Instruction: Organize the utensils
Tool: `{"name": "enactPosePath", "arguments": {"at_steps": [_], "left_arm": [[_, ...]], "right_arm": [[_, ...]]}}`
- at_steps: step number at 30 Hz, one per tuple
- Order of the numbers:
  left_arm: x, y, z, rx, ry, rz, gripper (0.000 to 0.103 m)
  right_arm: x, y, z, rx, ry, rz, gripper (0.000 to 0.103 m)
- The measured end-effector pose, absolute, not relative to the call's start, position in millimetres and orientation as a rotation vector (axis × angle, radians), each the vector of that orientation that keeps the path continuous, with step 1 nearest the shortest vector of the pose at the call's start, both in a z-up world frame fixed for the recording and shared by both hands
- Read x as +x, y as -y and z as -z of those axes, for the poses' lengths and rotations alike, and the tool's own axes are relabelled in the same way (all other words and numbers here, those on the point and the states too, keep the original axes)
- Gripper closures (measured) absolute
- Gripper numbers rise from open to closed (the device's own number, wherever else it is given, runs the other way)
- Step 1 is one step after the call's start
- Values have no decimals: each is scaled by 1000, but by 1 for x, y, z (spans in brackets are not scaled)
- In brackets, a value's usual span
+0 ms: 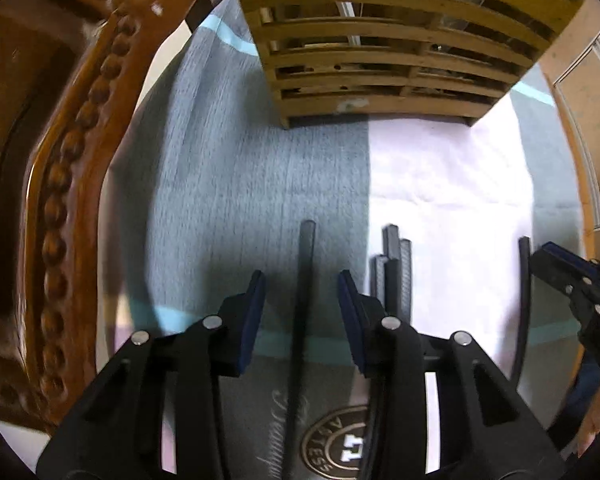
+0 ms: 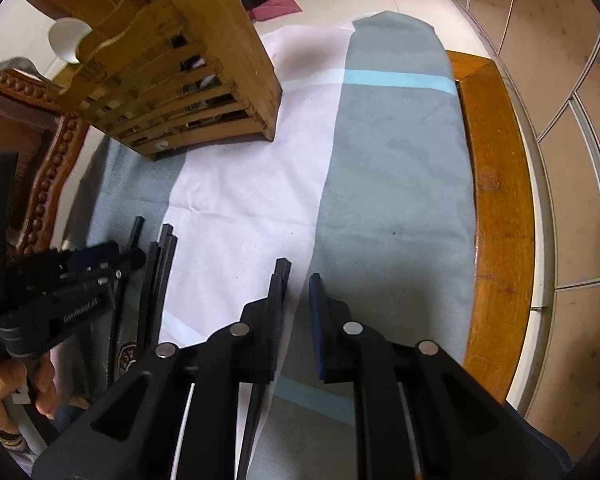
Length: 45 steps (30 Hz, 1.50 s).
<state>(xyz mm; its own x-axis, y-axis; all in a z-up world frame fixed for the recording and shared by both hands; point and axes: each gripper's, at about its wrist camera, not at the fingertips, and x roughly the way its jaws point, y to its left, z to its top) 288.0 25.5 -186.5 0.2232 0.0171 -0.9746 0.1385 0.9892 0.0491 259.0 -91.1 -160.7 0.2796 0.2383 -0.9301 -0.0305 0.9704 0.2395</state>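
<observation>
Landmark: slatted wooden utensil holder [image 1: 384,60], standing on the grey-and-white striped cloth [image 1: 236,184]. Left gripper [image 1: 302,312] released, jaws wide, straddling one black chopstick [image 1: 305,280] lying on the cloth short of the holder, no contact visible. Four more black chopsticks [image 1: 396,268] bundled just beside it. Right gripper [image 2: 296,320] also spread apart; another black chopstick [image 2: 281,276] lies against its left pad.

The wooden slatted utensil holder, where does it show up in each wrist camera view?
Left wrist: wooden slatted holder at top centre, beyond the open left gripper.
Right wrist: it sits upper left, far from the right gripper.
Shared landmark: the bundle of black chopsticks on the cloth.
</observation>
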Motion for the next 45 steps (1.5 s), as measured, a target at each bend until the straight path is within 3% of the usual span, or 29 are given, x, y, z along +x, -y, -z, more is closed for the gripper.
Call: {"name": "enactPosePath", "arguments": {"at_steps": [7,11,14,20,29,45], "left_arm": [[294,4,181,198,-1335,92,65],[290,10,182,150,-1338,147,83],[290,5,185,134,-1335,179,95],[273,-9,166,62,-1262,201,96],[237,-43,72,-66,-952,224,96],[186,-60,-15,-93,-576,189,96]], "right_arm": [[269,54,156,-67,-1301,-81,82],[268,36,164,-150,-1304,-43,84],[267,31,163,-146,-1292,-41,92],[259,40,130,-26,-1199,-103,96],[225,79,33,196,-917,-249,96],[172,85,-49,187,-568,-270,96]]}}
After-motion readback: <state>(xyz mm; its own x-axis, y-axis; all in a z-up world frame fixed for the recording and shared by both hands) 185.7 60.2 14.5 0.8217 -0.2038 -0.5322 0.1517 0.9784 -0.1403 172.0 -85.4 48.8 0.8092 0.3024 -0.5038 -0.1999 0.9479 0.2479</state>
